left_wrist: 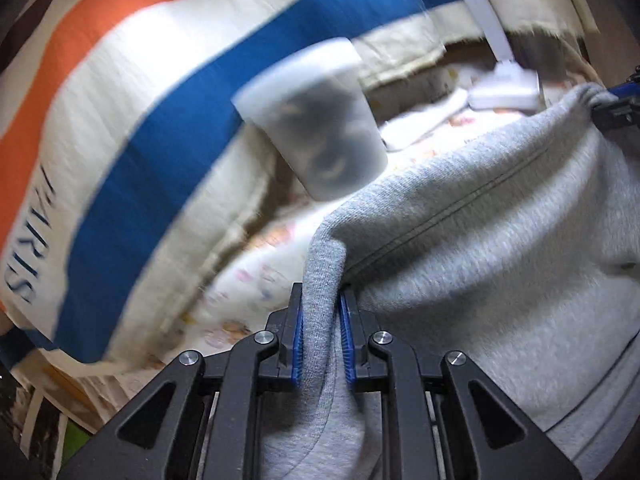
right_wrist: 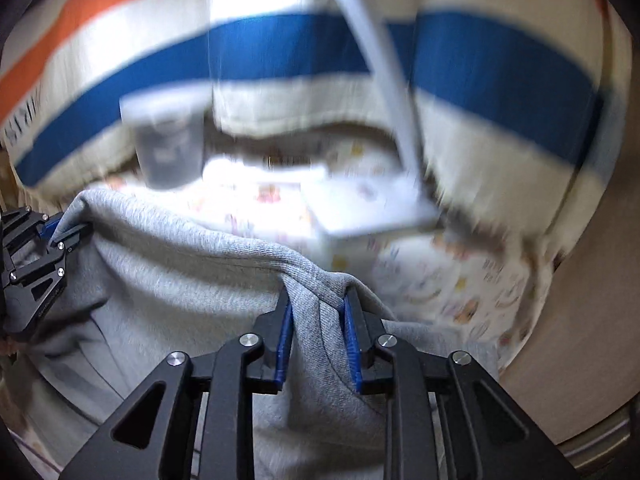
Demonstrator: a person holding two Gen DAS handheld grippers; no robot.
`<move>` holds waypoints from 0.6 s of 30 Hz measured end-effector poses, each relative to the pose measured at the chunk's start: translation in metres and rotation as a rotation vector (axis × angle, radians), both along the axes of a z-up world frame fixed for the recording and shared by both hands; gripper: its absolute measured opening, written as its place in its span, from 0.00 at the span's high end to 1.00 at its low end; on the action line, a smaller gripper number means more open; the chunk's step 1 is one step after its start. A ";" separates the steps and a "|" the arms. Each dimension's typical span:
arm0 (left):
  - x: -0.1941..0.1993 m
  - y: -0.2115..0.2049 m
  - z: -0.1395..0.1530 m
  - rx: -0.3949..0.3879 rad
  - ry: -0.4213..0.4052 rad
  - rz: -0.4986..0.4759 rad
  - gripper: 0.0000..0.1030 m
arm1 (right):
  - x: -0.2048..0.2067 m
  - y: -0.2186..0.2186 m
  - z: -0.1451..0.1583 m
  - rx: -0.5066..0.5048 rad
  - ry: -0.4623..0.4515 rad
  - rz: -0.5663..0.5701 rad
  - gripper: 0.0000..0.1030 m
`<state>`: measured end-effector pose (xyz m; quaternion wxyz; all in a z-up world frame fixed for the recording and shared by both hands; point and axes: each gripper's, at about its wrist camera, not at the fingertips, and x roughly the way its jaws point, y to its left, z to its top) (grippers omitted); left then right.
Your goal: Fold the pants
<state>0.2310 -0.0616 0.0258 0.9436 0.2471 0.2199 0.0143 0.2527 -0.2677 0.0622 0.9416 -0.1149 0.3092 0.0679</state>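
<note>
- Left claw point(left_wrist: 322, 340): clenched on a ribbed edge of the grey pants point(left_wrist: 500, 240). The blue pads press the fabric from both sides, and the edge runs up between them in the left wrist view.
- Right claw point(right_wrist: 318, 340): grasping a bunched ribbed fold of the same pants point(right_wrist: 192, 280), with cloth filling the gap between its blue pads.
- Each claw shows in the other's view: the right claw point(left_wrist: 616, 108) at the far right edge, gripping a corner of the garment; the left claw point(right_wrist: 64, 236) at the far left edge, likewise on a corner.
- Pants: held between the two claws, with the top edge strung from one to the other and sagging in the middle. The rest hangs below the claws; its lower end is out of view.
- Surroundings: a cream cloth with blue and orange stripes point(left_wrist: 168, 128) stands behind, and a light printed sheet point(right_wrist: 460, 280) lies beneath.
- A lidded translucent container with dark contents point(left_wrist: 316, 120) stands beyond the pants, blurred.
- A white lamp, arm and base point(right_wrist: 380, 208), stands on the printed sheet, apart from the garment.
- Both views are blurred away from the claws.
</note>
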 end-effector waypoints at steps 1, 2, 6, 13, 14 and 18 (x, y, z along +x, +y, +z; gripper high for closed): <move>0.002 -0.002 -0.005 0.017 -0.009 0.003 0.80 | -0.001 -0.001 -0.008 -0.017 0.003 -0.005 0.73; 0.004 -0.003 -0.008 0.035 -0.013 0.013 0.76 | -0.002 -0.001 -0.013 -0.026 0.003 -0.012 0.72; -0.007 0.006 0.010 -0.050 -0.046 0.012 0.18 | -0.026 -0.023 -0.005 0.048 -0.008 -0.043 0.48; -0.102 0.032 0.042 -0.139 -0.040 0.001 0.04 | -0.139 -0.089 0.011 0.155 -0.043 -0.101 0.21; -0.117 0.038 0.039 -0.161 -0.018 0.012 0.04 | -0.153 -0.097 0.006 0.169 -0.021 -0.117 0.21; -0.172 0.077 0.014 -0.313 0.072 0.108 0.04 | -0.193 -0.133 -0.032 0.262 0.097 -0.197 0.21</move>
